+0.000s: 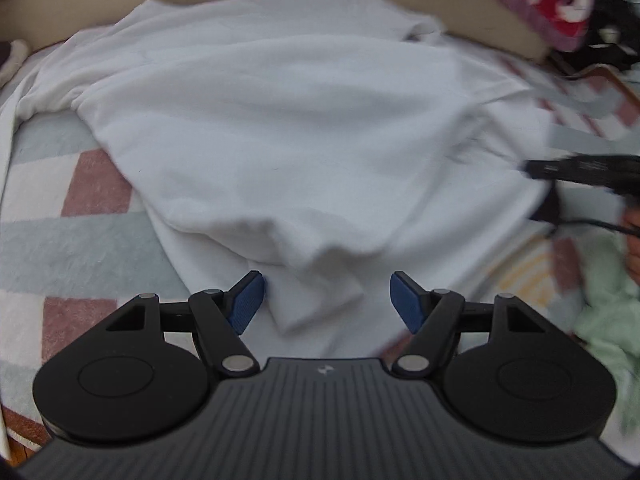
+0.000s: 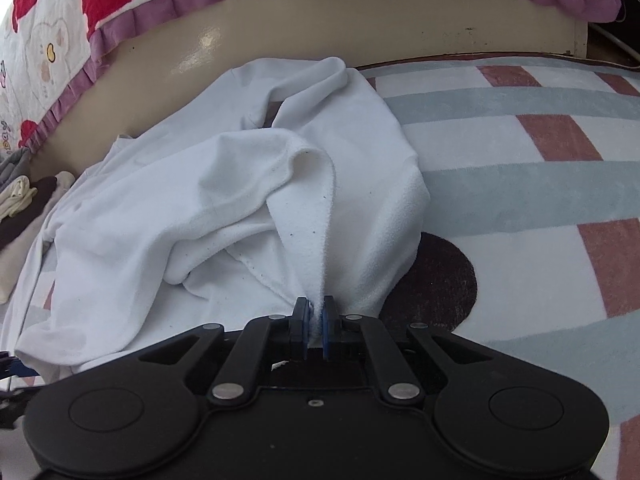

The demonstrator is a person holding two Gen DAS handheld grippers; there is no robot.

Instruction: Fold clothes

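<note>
White fleece, soft and limp, is what this garment (image 2: 224,184) looks made of: it slumps in loose rolls over the checked rug (image 2: 520,184) on the floor, just ahead of both tools, and I would judge it light, not slippery, and quite unable to hold a shape of its own. The right tool (image 2: 316,322) is clenched on a pinch of its hem, the cloth rising from between the blue pads in a narrow tent. The left tool (image 1: 327,300) hangs released, its jaws wide apart, with a near corner of the same white garment (image 1: 304,152) lying between and slightly beyond its pads, untouched as far as I can tell. That corner, or the hem edge beside it, seems the sensible place for a second hold, since a grip on the middle would only bunch it. A pale green cloth (image 1: 608,320) lies off to the right of the left tool. No brand, label or readable writing shows on the garment; the quilt (image 2: 60,20) beyond carries only red cartoon figures.
</note>
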